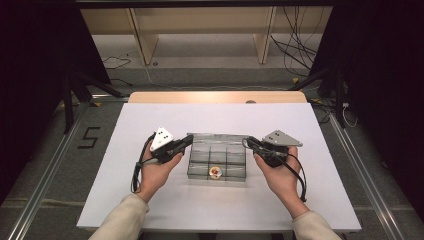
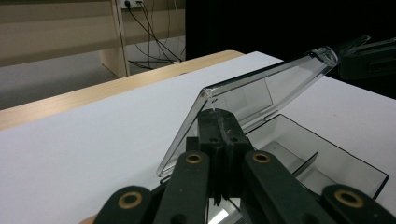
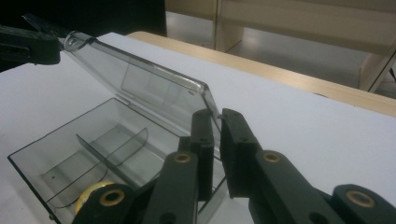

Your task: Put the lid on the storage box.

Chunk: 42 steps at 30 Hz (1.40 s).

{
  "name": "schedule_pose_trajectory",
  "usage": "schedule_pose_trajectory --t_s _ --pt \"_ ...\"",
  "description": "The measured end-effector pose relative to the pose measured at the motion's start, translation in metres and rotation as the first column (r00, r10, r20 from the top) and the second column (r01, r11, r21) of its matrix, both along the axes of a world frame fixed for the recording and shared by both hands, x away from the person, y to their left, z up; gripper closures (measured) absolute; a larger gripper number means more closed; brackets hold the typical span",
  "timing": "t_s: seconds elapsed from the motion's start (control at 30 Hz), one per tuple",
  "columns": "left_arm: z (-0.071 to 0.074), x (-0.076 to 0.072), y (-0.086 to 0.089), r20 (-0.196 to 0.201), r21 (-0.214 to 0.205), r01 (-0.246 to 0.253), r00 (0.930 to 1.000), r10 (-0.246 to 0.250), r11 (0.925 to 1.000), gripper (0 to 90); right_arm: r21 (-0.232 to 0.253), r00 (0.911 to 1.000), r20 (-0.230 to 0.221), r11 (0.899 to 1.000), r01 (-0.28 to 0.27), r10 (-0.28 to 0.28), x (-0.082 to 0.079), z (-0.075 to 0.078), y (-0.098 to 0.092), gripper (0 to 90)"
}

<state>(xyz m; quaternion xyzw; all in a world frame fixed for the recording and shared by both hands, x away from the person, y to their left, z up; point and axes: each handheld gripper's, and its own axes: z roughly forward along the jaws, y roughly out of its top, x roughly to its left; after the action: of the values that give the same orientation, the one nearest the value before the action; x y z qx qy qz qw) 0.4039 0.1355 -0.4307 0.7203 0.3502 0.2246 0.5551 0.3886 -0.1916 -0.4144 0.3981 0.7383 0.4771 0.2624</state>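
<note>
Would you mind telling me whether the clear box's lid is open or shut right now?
Open: the lid stands tilted up off the clear box, with the left gripper clamped on one corner, the right gripper at the other.

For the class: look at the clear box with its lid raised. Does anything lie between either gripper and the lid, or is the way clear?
Nothing visible does. The left gripper is shut on one end of the raised clear lid. The right gripper has the lid's other end between its jaws, with a small gap showing. Below, the compartment box holds only a small yellow piece.
</note>
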Motion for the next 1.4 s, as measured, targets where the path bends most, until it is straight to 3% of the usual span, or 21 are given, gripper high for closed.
schedule_pose_trajectory --t_s 0.57,0.9,1.2,1.4 --pt "-0.006 -0.007 0.0 -0.004 0.013 0.01 0.9999 -0.01 0.9999 89.4 -0.011 0.9978 -0.056 0.999 -0.035 0.035 -0.004 -0.009 -0.01 77.9" --pt "-0.008 -0.009 0.0 -0.005 0.012 0.012 0.9999 -0.012 0.9999 89.4 -0.033 0.9946 -0.078 0.997 -0.072 0.069 -0.007 -0.016 -0.012 90.0" --pt "-0.01 -0.011 0.001 -0.006 0.016 0.013 0.9999 -0.013 0.9998 89.4 -0.033 0.9937 -0.081 0.996 -0.08 0.077 -0.008 -0.018 -0.011 90.0" --pt "-0.01 -0.013 0.001 -0.004 0.021 0.015 0.9999 -0.015 0.9997 89.4 -0.007 0.9916 -0.079 0.995 -0.104 0.103 -0.01 -0.017 -0.01 90.0"
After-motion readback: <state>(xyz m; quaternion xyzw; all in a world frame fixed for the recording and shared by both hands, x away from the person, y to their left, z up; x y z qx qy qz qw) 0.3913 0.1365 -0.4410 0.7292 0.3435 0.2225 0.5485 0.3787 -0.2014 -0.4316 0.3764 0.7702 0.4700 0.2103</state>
